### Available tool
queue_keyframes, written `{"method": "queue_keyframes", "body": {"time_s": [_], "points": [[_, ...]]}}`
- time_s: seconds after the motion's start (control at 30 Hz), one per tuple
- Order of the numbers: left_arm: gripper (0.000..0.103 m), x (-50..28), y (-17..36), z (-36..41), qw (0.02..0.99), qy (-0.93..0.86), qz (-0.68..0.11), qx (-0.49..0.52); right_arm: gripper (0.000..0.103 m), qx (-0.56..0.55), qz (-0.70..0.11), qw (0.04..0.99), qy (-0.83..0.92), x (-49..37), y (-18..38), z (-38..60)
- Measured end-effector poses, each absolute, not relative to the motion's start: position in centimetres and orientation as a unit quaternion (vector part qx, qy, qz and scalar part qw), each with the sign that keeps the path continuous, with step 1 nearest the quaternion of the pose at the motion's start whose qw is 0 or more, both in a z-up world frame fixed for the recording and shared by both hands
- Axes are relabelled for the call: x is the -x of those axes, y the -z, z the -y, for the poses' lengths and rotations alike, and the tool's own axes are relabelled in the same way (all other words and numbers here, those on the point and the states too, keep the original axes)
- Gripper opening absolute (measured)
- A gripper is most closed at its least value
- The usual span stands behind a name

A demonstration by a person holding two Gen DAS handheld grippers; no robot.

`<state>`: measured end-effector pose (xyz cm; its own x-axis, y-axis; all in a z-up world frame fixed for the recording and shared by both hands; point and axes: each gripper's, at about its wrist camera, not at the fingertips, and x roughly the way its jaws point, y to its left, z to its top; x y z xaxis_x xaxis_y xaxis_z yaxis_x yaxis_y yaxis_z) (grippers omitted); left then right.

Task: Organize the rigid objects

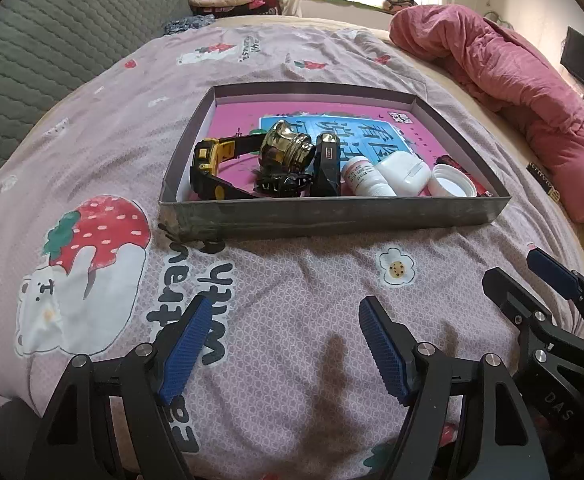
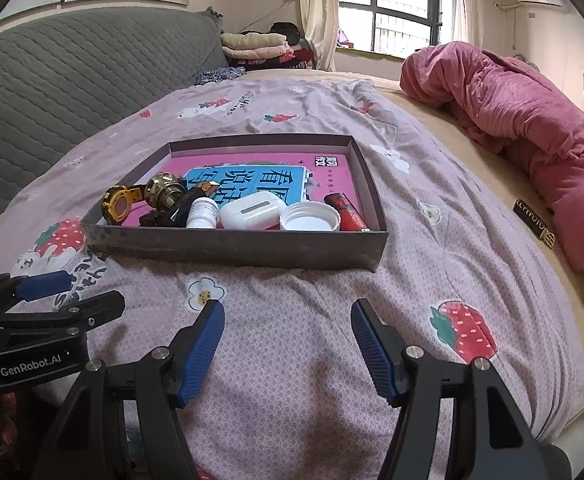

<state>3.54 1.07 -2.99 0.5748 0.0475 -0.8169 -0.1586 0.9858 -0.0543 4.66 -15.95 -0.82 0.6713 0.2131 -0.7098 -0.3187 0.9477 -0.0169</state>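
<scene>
Fingers: left gripper (image 1: 279, 354) and right gripper (image 2: 287, 354) both spread wide, empty, over the bed.
Next: probably approach tray (image 2: 235, 246) at 12 o'clock, low, picking one item.

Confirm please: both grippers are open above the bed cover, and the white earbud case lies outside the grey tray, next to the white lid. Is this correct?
Not quite. The white earbud case lies inside the grey tray, not outside it, between the white lid and a small white bottle; the right wrist view shows this. The rest holds: the left gripper and the right gripper are open above the bed cover.
</scene>
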Motion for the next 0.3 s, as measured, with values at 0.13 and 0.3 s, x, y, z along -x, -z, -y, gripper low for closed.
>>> {"method": "queue_keyframes", "body": {"time_s": [0.13, 0.3], "points": [[0.077, -3.65, 3.1, -1.16, 0.885, -0.06, -0.457, 0.061, 0.065, 0.08, -0.376, 0.911, -0.15, -4.52, 0.83, 15.54], [0.077, -3.72, 3.23, -1.36, 0.885, -0.061, -0.457, 0.065, 0.065, 0.085, -0.373, 0.911, -0.155, -4.45, 0.79, 15.24]]}}
